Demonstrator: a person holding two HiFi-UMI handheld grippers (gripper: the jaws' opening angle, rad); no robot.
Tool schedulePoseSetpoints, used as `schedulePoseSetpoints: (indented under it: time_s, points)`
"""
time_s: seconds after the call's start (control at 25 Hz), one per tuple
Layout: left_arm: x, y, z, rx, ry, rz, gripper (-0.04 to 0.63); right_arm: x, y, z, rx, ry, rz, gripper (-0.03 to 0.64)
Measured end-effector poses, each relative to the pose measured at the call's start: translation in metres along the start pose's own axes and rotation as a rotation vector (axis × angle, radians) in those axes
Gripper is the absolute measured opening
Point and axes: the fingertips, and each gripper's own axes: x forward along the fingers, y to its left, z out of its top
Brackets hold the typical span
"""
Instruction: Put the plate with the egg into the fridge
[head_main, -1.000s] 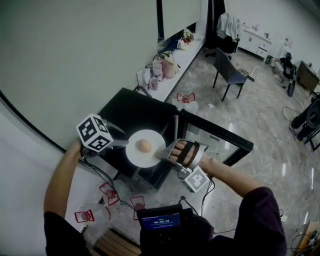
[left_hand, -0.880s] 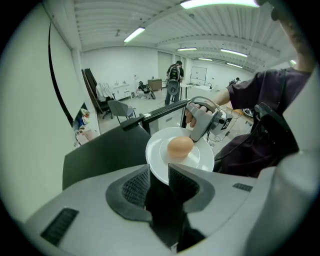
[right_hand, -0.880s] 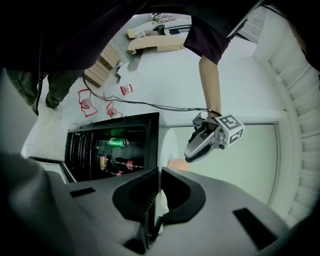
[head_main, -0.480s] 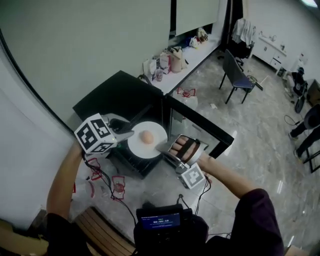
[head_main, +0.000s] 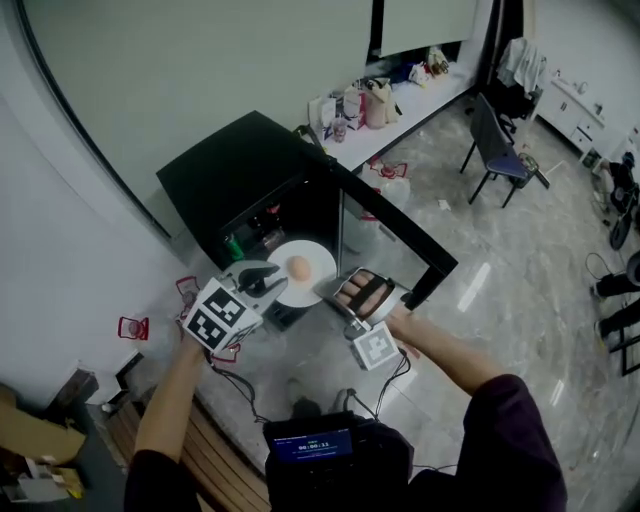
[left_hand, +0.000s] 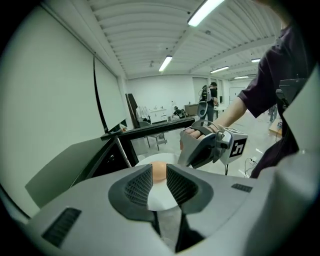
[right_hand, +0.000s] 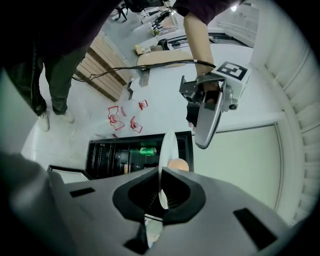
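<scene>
White round plate (head_main: 318, 272): one, held level just in front of the fridge's open mouth, not yet inside.
Brown egg (head_main: 298, 266): one, resting near the plate's middle.
Black mini fridge (head_main: 235, 175): one, standing on the grey marbled floor against the pale wall, with its inside open to view.
Glass-fronted fridge door (head_main: 392, 232): one, swung wide open on the fridge's right.
Green can (right_hand: 147, 150): one, on a shelf inside the fridge.
Left hand-held gripper (head_main: 268, 283): first of two, at the plate's left rim before the fridge. It is released, jaws apart, with the rim and the egg showing in the gap.
Right hand-held gripper (head_main: 330, 290): second of two, beside the fridge door, clenched on the plate's right rim. The plate sits edge-on between its pads.
White counter (head_main: 400, 105): one, along the wall beyond the fridge, carrying bags and bottles.
Dark chair (head_main: 498, 150): one, well beyond the fridge door.
</scene>
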Motion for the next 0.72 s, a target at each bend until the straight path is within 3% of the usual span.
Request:
schedulePoseSetpoints:
  time_s: [0.12, 0.4, 0.72]
  points:
    - [0.0, -0.004, -0.011, -0.054, -0.023, 0.049, 0.055, 0.007, 0.007, 0.005, 0.005, -0.022, 0.003, 0.017]
    - [0.001, -0.003, -0.037, -0.145, -0.079, 0.125, 0.045, 0.04, 0.036, 0.008, 0.024, -0.04, 0.05, 0.017]
    - [0.013, 0.017, -0.099, -0.239, -0.071, 0.216, 0.009, 0.116, 0.077, -0.004, 0.034, 0.002, 0.077, 0.017]
